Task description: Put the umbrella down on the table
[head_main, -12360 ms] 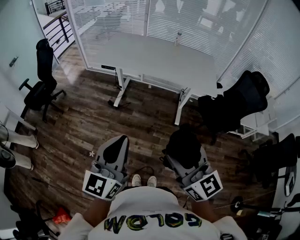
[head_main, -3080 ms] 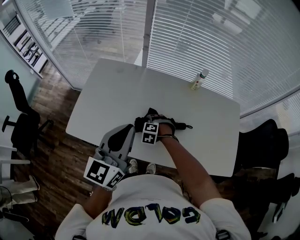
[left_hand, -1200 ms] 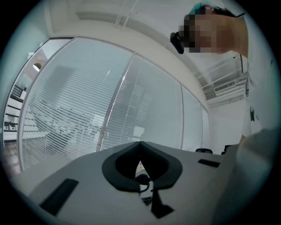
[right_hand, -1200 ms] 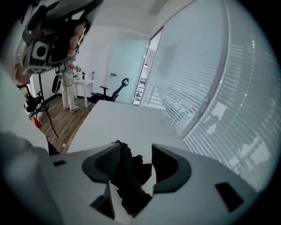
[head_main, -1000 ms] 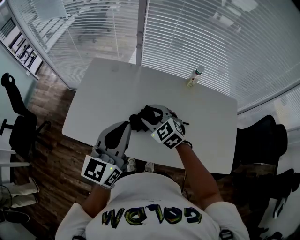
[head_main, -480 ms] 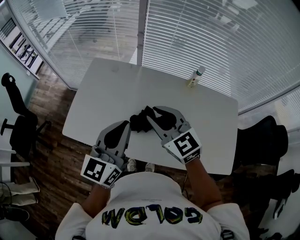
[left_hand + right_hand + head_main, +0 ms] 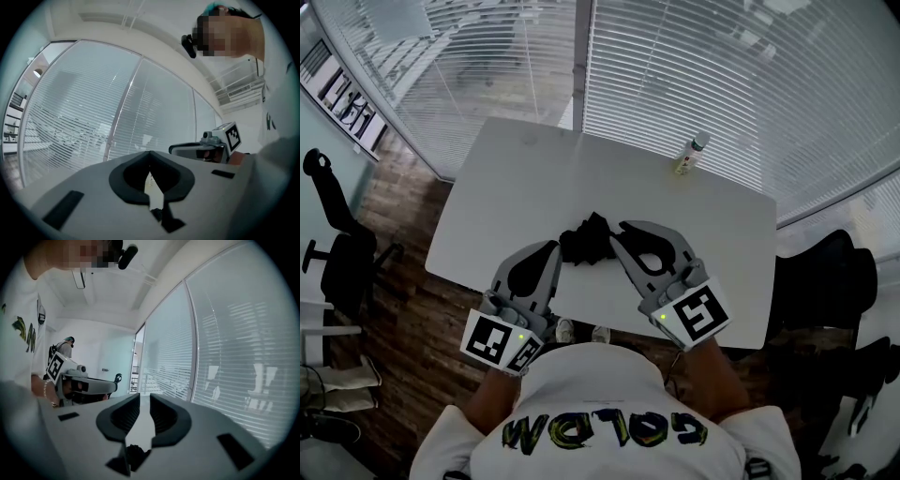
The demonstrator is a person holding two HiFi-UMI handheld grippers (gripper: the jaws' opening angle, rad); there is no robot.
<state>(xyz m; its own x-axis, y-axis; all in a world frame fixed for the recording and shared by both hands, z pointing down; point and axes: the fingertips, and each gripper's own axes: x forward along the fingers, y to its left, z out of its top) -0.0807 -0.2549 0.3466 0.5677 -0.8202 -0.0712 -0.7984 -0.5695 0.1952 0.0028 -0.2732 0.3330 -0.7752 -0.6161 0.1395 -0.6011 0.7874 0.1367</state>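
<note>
The black folded umbrella (image 7: 584, 239) lies on the white table (image 7: 516, 178), near its front edge, with nothing holding it. My right gripper (image 7: 619, 228) hovers above the table just right of the umbrella, clear of it. Its jaws are closing; a narrow gap shows between them in the right gripper view (image 7: 145, 397), with nothing inside. My left gripper (image 7: 548, 246) hangs over the front edge of the table, left of the umbrella, its jaws shut and empty (image 7: 150, 152). Each gripper shows in the other's view: the right gripper (image 7: 201, 149) and the left gripper (image 7: 89, 385).
A small bottle (image 7: 689, 155) stands at the table's far right side. Glass walls with blinds (image 7: 694, 66) run behind the table. A black office chair (image 7: 337, 248) stands on the wooden floor at left, another chair (image 7: 825, 281) at right.
My right gripper has lifted off the umbrella and drawn back toward the person, its jaws narrowing. The umbrella stays lying on the table. The left gripper has not moved.
</note>
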